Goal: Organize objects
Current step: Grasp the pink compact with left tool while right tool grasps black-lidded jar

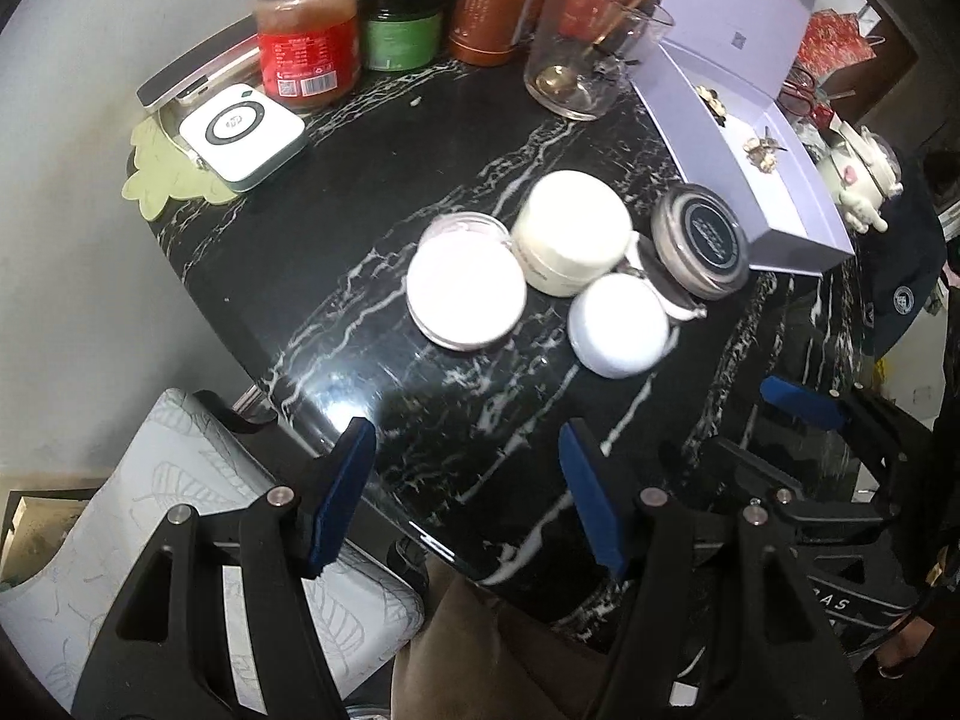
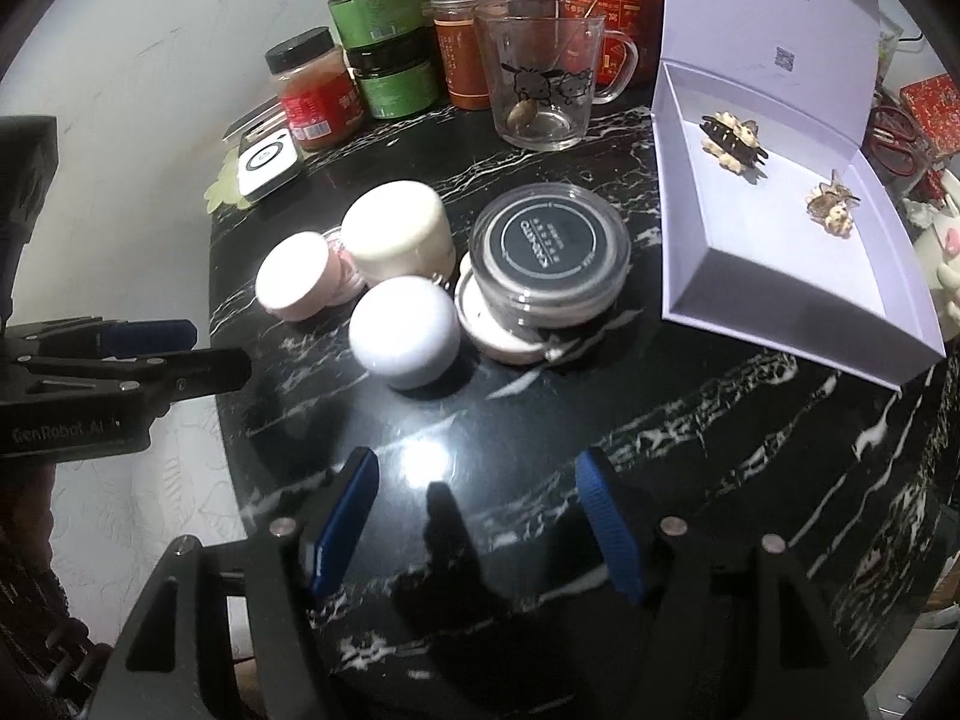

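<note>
Black marble table (image 2: 690,450), glossy and veined with white, carries a tight cluster of four round cosmetic jars just ahead of both tongs. One is a tall cream-coloured jar (image 2: 401,229) with a smooth matte lid; one a low pink jar (image 2: 297,285) with a flat white lid; one a domed white jar (image 2: 403,337); and one a clear plastic jar with a black printed lid (image 2: 549,246), tilted and resting on a shallow pale disc. All four touch or nearly touch.

Beyond and to the right of them lies an open lilac cardboard box (image 2: 780,324), lid upright, holding two hair clips (image 2: 733,139). Farther back stand a glass mug (image 2: 543,81) with cartoon prints and a spoon inside, plus plastic food jars: one red-labelled, two green stacked, one orange.

The left gripper (image 1: 465,495) and right gripper (image 2: 477,519) both hang above bare marble, blue ridged pads partly spread, nothing between them.
</note>
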